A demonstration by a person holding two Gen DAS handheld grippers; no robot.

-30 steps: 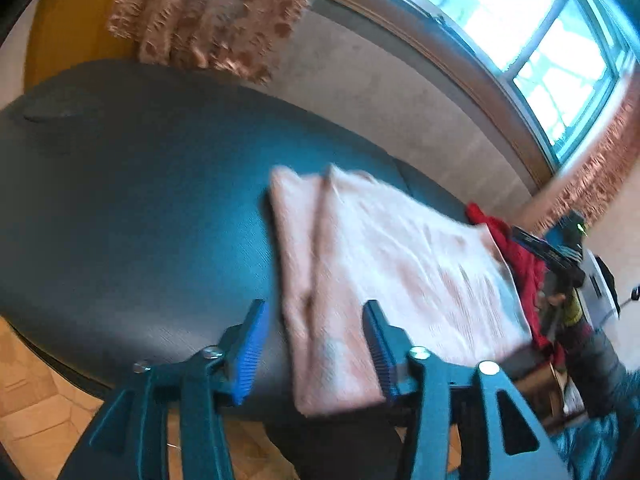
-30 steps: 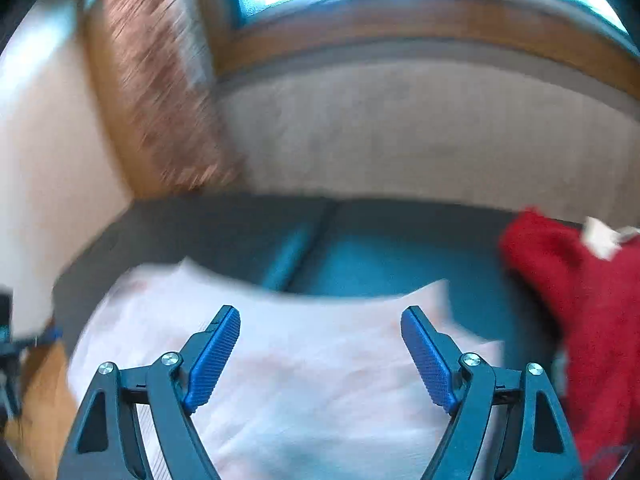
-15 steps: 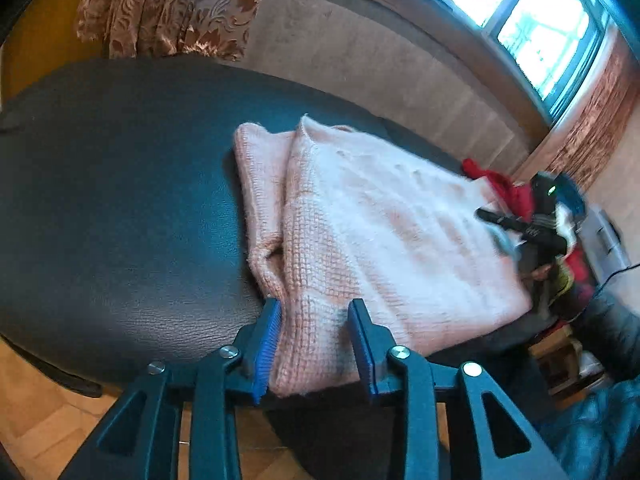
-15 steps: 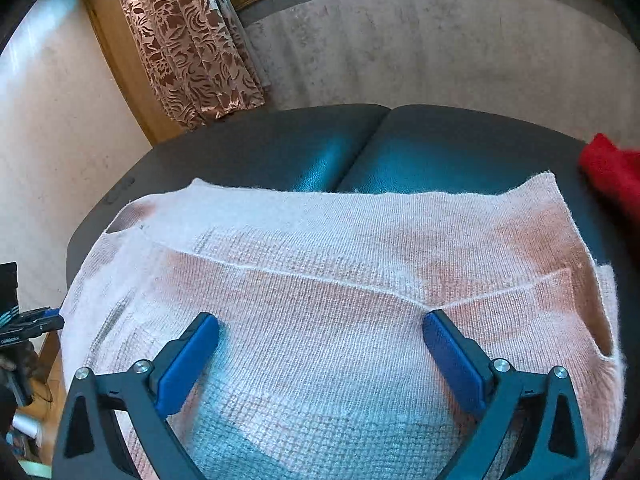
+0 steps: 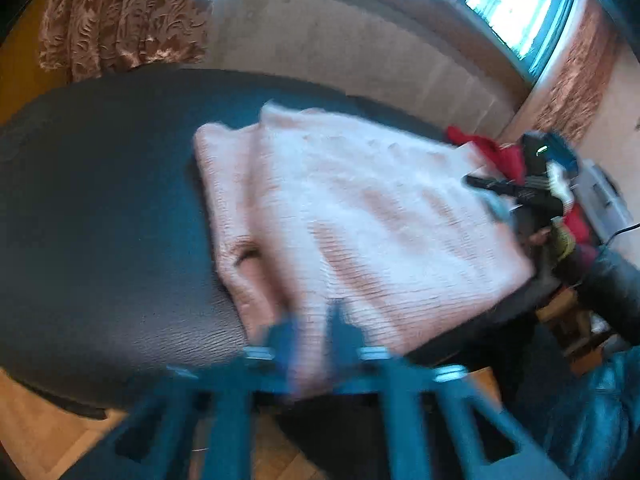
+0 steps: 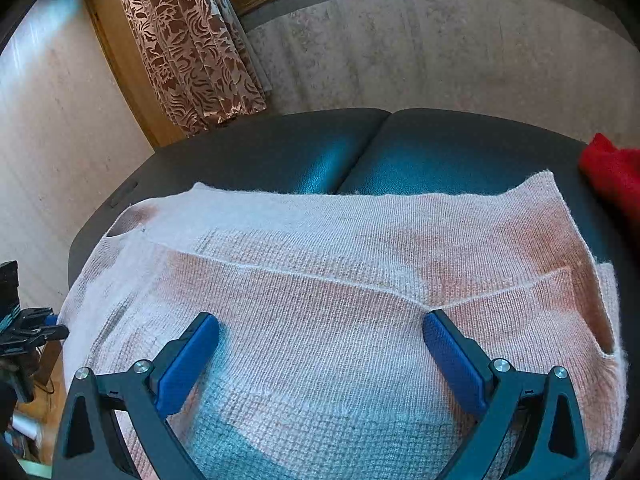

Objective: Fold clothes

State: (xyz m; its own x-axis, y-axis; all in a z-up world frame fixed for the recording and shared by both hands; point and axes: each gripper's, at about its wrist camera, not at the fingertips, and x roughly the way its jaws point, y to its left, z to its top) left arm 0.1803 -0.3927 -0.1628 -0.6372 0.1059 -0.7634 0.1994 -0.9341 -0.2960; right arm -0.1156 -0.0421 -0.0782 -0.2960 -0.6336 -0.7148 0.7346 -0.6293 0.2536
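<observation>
Here: pink knit sweater (image 6: 320, 292) lay spread flat on dark leather couch seat (image 6: 280, 148), near edge overhanging seat front toward the cameras. Folded layers visible across sweater top in right wrist view; narrower folded strip along sweater's far side in left wrist view (image 5: 352, 216).

Left gripper (image 5: 308, 332) at sweater's near hem, heavily motion-blurred. Blue pads close together with pink fabric between them; appeared clamped on the hem, though blur prevented certainty about contact.

Right gripper (image 6: 320, 352) over sweater's middle, pads spread wide, nothing between them. Left pad (image 6: 188, 360) and right pad (image 6: 452, 356) low above the knit; touching or just above, could not tell. Same gripper also seen from left wrist view (image 5: 516, 192) at sweater's far edge.

Red garment (image 6: 612, 172) on the seat just beyond sweater's right corner, apart from it. Seam between two cushions (image 6: 360, 164) behind sweater's far edge. Patterned brown curtain (image 6: 188, 40) behind the couch, left of sweater. Window (image 5: 516, 4) above and behind. Wood floor (image 5: 36, 424) below seat front.
</observation>
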